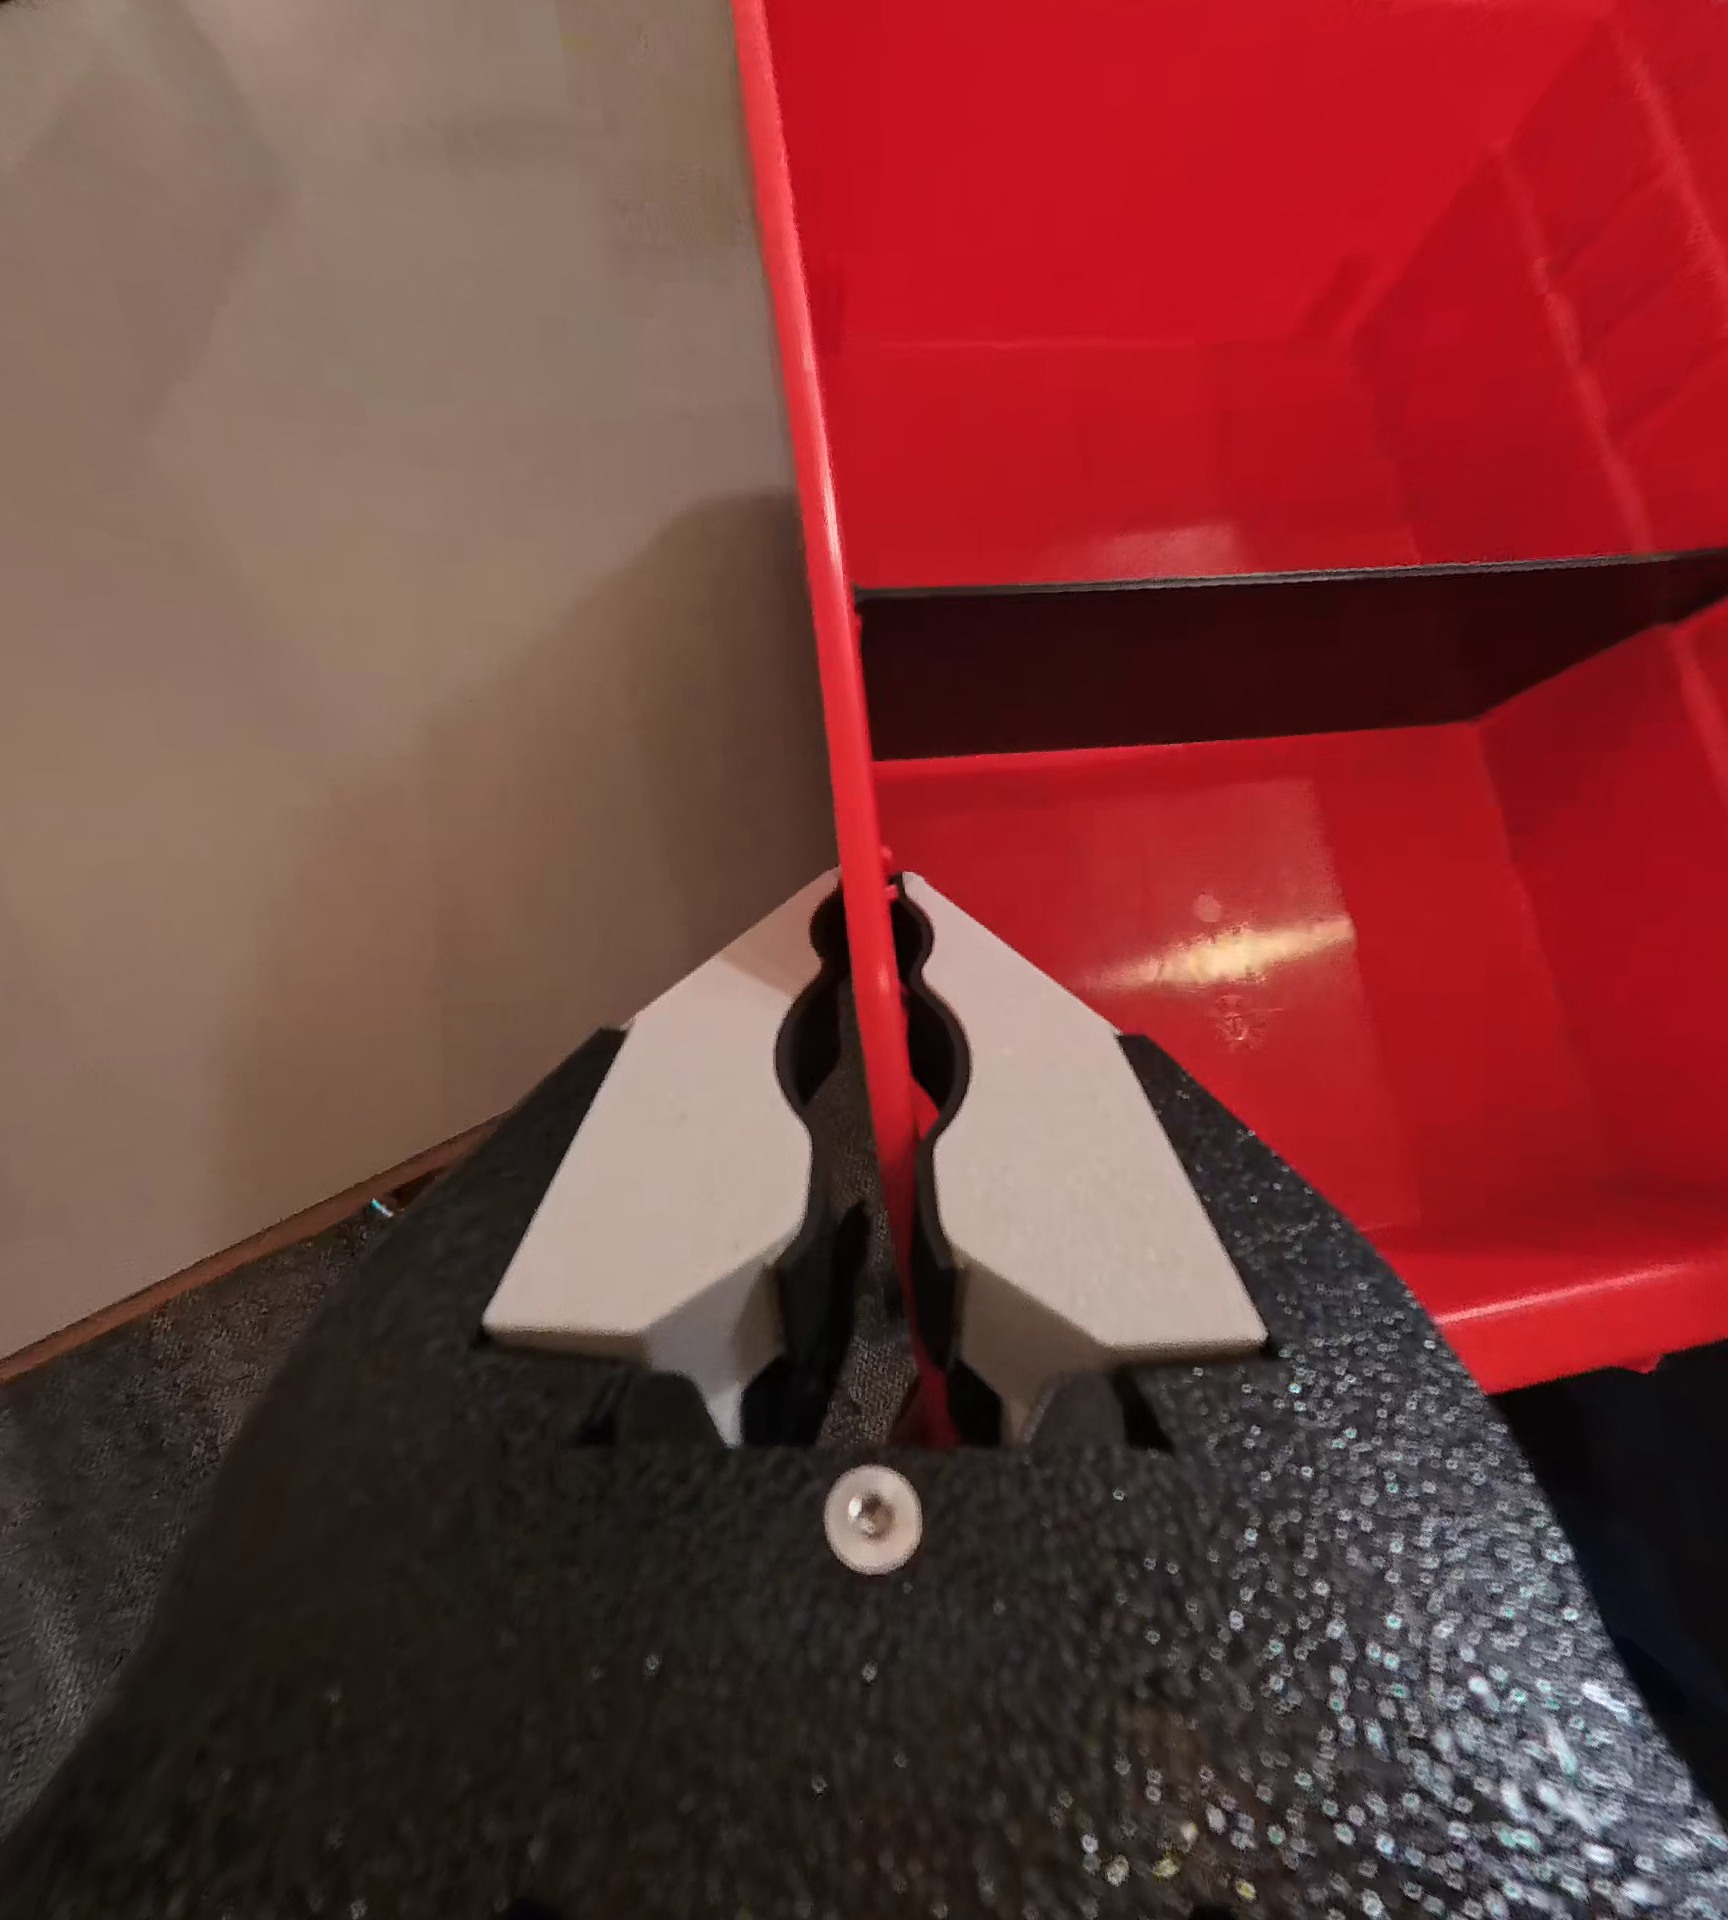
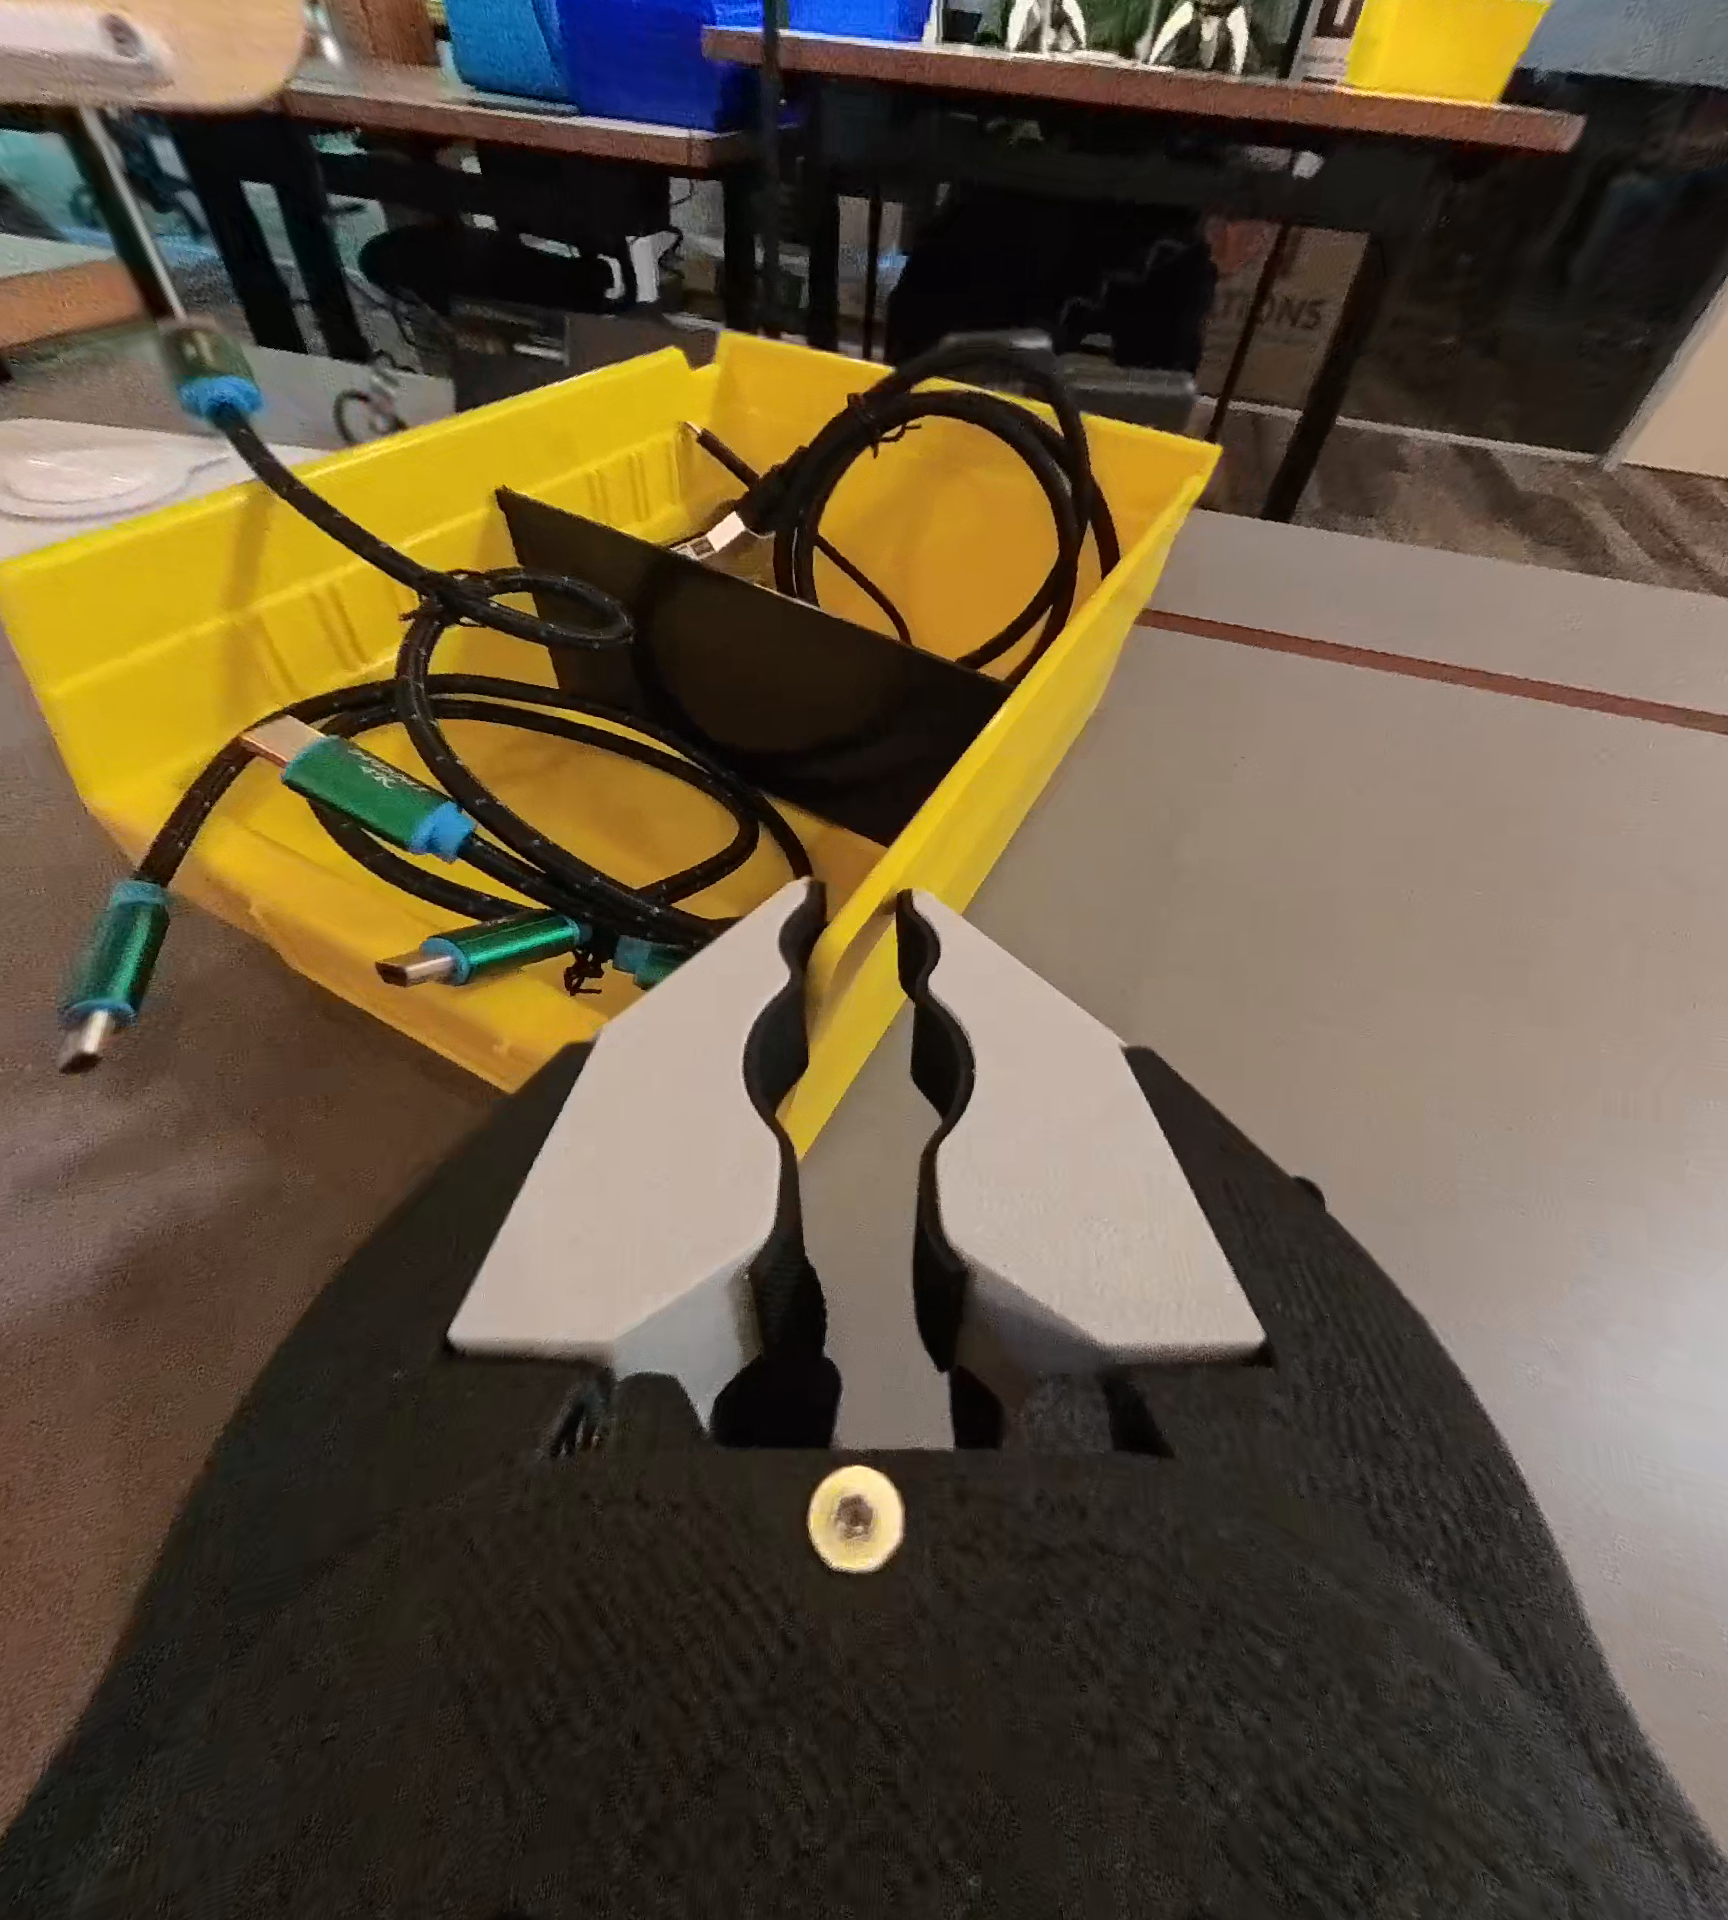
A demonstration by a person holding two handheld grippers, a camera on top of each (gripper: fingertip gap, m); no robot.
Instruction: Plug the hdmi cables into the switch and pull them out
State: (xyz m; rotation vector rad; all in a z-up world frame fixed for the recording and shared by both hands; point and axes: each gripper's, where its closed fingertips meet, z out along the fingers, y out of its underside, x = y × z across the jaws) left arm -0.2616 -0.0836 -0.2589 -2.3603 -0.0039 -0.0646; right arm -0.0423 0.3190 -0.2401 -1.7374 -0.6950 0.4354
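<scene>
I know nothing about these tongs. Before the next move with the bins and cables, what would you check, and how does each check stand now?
1. Left tongs clamped on red bin wall: ok.
2. Red bin's compartments free of clutter: ok.
3. Right tongs open: ok.
4. Right tongs straddle yellow bin wall, not yet closed: ok.
5. Cables all inside yellow bin: not ok, one plug hangs outside.
6. Switch in sight: not ok.
</scene>
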